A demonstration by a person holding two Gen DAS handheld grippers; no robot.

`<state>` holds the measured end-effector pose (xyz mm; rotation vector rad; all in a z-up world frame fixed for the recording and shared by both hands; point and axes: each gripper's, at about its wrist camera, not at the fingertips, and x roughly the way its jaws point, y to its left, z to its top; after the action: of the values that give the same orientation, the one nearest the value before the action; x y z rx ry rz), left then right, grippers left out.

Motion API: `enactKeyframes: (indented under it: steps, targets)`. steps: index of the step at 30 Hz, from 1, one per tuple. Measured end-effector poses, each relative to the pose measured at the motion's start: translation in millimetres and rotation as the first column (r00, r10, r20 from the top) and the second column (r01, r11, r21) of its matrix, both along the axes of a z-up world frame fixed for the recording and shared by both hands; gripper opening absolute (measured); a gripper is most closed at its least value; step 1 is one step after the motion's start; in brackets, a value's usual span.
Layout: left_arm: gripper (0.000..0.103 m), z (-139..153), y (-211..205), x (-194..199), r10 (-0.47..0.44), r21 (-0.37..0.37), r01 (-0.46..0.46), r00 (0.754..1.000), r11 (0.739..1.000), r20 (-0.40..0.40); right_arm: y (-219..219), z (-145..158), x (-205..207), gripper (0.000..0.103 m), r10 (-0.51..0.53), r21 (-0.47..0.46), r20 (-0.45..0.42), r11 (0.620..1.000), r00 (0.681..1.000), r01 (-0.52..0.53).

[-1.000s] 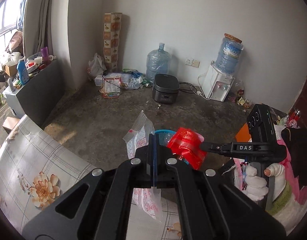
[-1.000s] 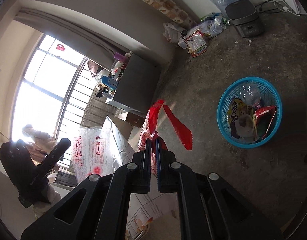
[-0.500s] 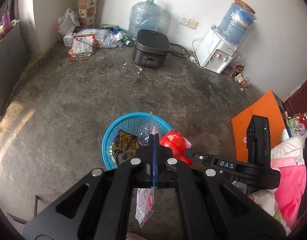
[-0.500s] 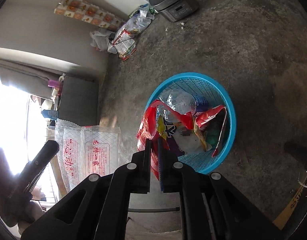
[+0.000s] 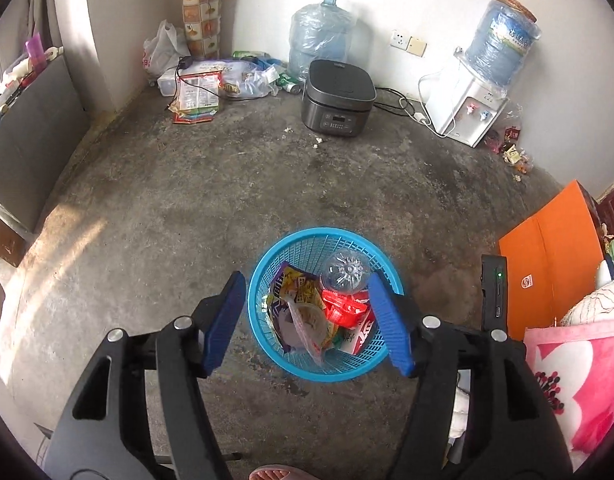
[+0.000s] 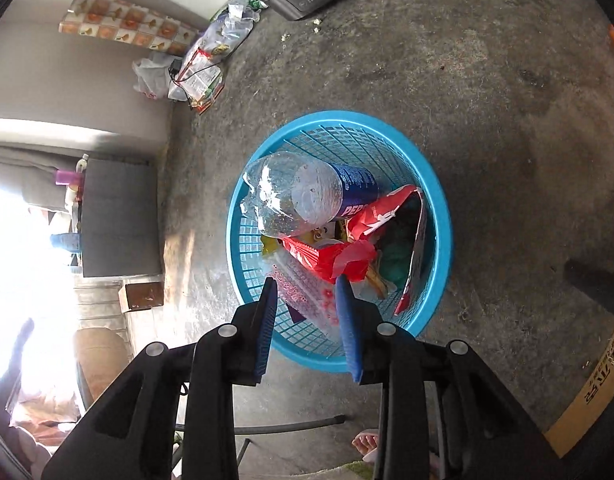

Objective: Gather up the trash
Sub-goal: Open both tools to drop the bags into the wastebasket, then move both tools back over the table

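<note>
A round blue mesh basket [image 5: 327, 235] [image 6: 347, 115] stands on the concrete floor, right below both grippers. Inside lie a clear plastic bottle [image 5: 345, 270] [image 6: 295, 196], snack wrappers, a red wrapper [image 5: 343, 306] [image 6: 327, 256] and a clear bag with red print [image 5: 307, 332] [image 6: 307, 300]. My left gripper [image 5: 305, 278] hangs over the basket; its jaws are opening wide, with nothing between the pads. My right gripper [image 6: 305, 280] is over the near rim, jaws opening; the red wrapper lies loose just past its fingertips, not pinched.
A dark rice cooker [image 5: 338, 104], a water jug [image 5: 321, 36] and a dispenser [image 5: 467, 116] stand along the far wall, with a pile of bags [image 5: 211, 84] in the corner. Orange cardboard [image 5: 547, 268] and pink cloth [image 5: 579, 380] lie to the right. A person's toes [image 6: 367, 444] show near the basket.
Both grippers came down from beside the table to over the basket. Each opened: the clear bag left the left jaws and the red wrapper left the right jaws, both landing in the basket.
</note>
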<state>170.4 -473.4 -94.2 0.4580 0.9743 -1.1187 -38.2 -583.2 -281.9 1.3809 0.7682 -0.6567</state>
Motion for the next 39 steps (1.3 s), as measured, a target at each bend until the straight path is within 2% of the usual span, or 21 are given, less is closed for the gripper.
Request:
enactKeyframes:
  steps: [3, 4, 6, 7, 9, 11, 13, 15, 16, 18, 21, 22, 26, 29, 33, 36, 39]
  targets:
    - [0.066, 34.8, 26.6, 3.3, 0.035, -0.062, -0.036, 0.999, 0.997, -0.023, 4.5, 30.8, 3.2, 0.03, 0.014, -0.073, 0.022, 0.997, 1.0, -0.012]
    - [0.067, 48.8, 41.1, 8.8, 0.078, -0.096, -0.086, 0.994, 0.992, -0.081, 8.2, 43.3, 5.4, 0.03, 0.023, -0.102, 0.034, 0.995, 0.999, -0.019]
    - [0.068, 76.1, 75.4, 20.3, 0.157, -0.149, -0.188, 0.968, 0.971, -0.196, 17.7, 70.9, 11.8, 0.03, 0.054, -0.16, 0.07, 0.986, 0.996, -0.043]
    - [0.069, 88.4, 92.2, 23.7, 0.179, -0.169, -0.217, 0.96, 0.962, -0.214, 24.4, 84.3, 15.1, 0.03, 0.074, -0.185, 0.091, 0.981, 0.993, -0.056]
    - [0.069, 109.5, 121.6, 23.1, 0.213, -0.198, -0.25, 0.959, 0.948, -0.187, 42.1, 111.7, 21.1, 0.031, 0.125, -0.233, 0.145, 0.968, 0.981, -0.089]
    - [0.07, 131.7, 165.0, 20.1, 0.27, -0.227, -0.29, 0.956, 0.93, -0.113, 65.2, 140.2, 26.5, 0.038, 0.186, -0.286, 0.184, 0.95, 0.965, -0.128]
    - [0.07, 148.6, 212.1, 15.4, 0.329, -0.248, -0.335, 0.942, 0.909, -0.067, 93.6, 164.7, 30.3, 0.045, 0.26, -0.344, 0.215, 0.922, 0.941, -0.177]
    - [0.07, 161.5, 252.8, 11.0, 0.367, -0.269, -0.366, 0.929, 0.891, -0.048, 125.3, 183.5, 33.9, 0.055, 0.334, -0.399, 0.205, 0.887, 0.92, -0.234]
    - [0.072, 168.2, 285.8, 5.3, 0.396, -0.286, -0.388, 0.918, 0.876, -0.032, 140.8, 191.2, 36.8, 0.059, 0.376, -0.419, 0.195, 0.867, 0.906, -0.27]
    - [0.074, 177.2, 329.9, -2.0, 0.446, -0.302, -0.425, 0.895, 0.854, 0.002, 171.1, 204.7, 43.4, 0.06, 0.471, -0.455, 0.167, 0.816, 0.866, -0.356]
    - [0.074, 184.4, 406.7, -19.7, 0.551, -0.317, -0.506, 0.832, 0.802, 0.065, 215.0, 224.6, 51.1, 0.061, 0.589, -0.501, 0.151, 0.738, 0.794, -0.452]
    - [0.074, 183.3, 438.3, -27.7, 0.595, -0.317, -0.548, 0.8, 0.774, 0.071, 229.4, 231.5, 54.5, 0.062, 0.626, -0.515, 0.147, 0.71, 0.766, -0.481]
    - [0.074, 175.2, 523.5, -50.4, 0.705, -0.311, -0.658, 0.707, 0.686, 0.059, 293.7, 257.5, 69.4, 0.067, 0.775, -0.567, 0.136, 0.571, 0.617, -0.593]
    - [0.075, 159.5, 572.6, -69.6, 0.748, -0.306, -0.706, 0.663, 0.638, 0.032, 339.9, 269.0, 78.2, 0.072, 0.86, -0.587, 0.121, 0.465, 0.495, -0.663]
    - [0.075, 126.8, 608.7, -90.3, 0.768, -0.269, -0.741, 0.64, 0.615, -0.007, 394.9, 271.5, 85.5, 0.073, 0.927, -0.591, 0.063, 0.333, 0.37, -0.734]
    - [0.075, 98.8, 614.0, -101.3, 0.769, -0.22, -0.751, 0.639, 0.623, -0.006, 426.6, 265.9, 88.8, 0.073, 0.953, -0.573, 0.036, 0.267, 0.302, -0.775]
    - [0.074, 77.3, 608.7, -113.7, 0.763, -0.19, -0.746, 0.646, 0.638, 0.026, 448.9, 261.3, 91.0, 0.073, 0.968, -0.556, -0.004, 0.207, 0.252, -0.805]
